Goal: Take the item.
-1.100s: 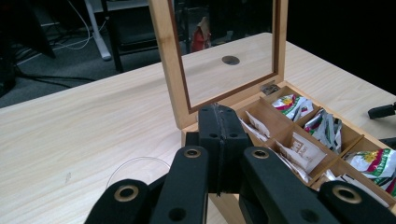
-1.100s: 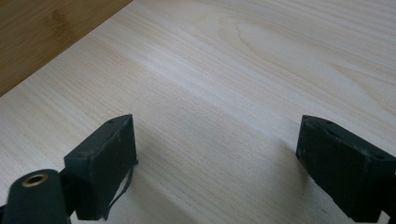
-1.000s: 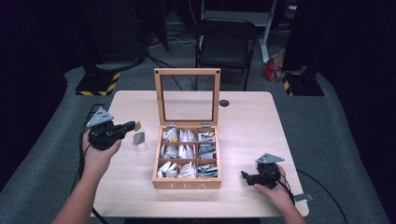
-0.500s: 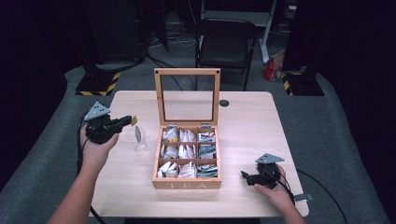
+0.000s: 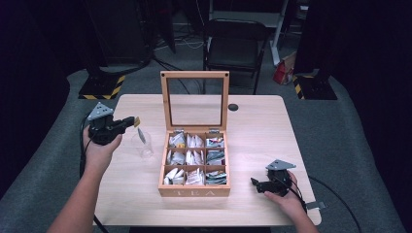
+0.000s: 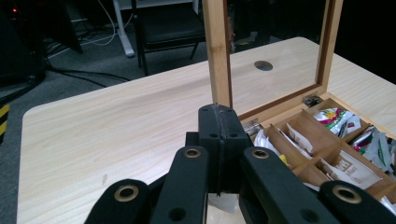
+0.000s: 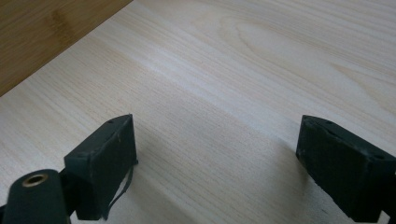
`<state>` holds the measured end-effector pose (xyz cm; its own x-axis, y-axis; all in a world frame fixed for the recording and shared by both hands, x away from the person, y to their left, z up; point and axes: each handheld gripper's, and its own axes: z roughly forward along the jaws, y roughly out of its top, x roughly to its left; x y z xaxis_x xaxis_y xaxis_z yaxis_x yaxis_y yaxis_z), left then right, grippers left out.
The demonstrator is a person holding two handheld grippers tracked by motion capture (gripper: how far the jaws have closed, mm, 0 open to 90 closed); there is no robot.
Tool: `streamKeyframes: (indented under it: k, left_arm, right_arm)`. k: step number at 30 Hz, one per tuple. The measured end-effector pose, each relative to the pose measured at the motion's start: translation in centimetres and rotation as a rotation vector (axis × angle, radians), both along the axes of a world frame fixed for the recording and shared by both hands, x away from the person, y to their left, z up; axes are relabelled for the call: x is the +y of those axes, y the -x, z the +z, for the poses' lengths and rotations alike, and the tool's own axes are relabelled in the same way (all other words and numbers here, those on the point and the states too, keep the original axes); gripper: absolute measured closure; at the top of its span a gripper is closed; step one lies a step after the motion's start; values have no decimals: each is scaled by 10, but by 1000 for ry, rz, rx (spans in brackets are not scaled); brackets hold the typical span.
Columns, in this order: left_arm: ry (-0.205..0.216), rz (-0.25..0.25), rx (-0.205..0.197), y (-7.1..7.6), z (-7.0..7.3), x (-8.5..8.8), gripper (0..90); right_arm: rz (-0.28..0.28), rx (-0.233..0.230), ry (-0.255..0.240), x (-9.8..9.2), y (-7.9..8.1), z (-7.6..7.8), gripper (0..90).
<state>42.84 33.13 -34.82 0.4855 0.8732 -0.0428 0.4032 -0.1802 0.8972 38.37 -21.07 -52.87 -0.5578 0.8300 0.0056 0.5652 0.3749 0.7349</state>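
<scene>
The left gripper, held above the table's left side, had its jaws pressed together on a yellow tag; a tea bag hung from it over a clear glass, though the string was too fine to make out. Just beside it stood the wooden tea box, lid upright, its compartments full of packets. The right gripper rested low by the table's near right corner, jaws spread wide and holding nothing.
</scene>
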Motion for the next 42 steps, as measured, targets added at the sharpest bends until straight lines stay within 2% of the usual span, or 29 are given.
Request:
streamKeyframes:
  k: [4,14,19,28,31,35,42]
  left_arm:
    - [2,10,0,-3,-3,1,900]
    - [-4,44,33,-12,-19,6,900]
    - [-2,53,31,-14,-24,6,900]
    - [-6,58,52,-16,-37,4,900]
    - [-23,52,52,-16,-38,1,900]
    - [-11,58,46,-16,-40,-1,900]
    - [-13,64,64,-15,-53,-1,900]
  right_arm:
    - [0,0,0,0,0,0,114]
    - [0,0,0,0,0,0,114]
    - [0,0,0,0,0,0,114]
    - [0,0,0,0,0,0,114]
    - [0,0,0,0,0,0,114]
    - [2,1,-2,0,0,0,114]
    - [0,0,0,0,0,0,114]
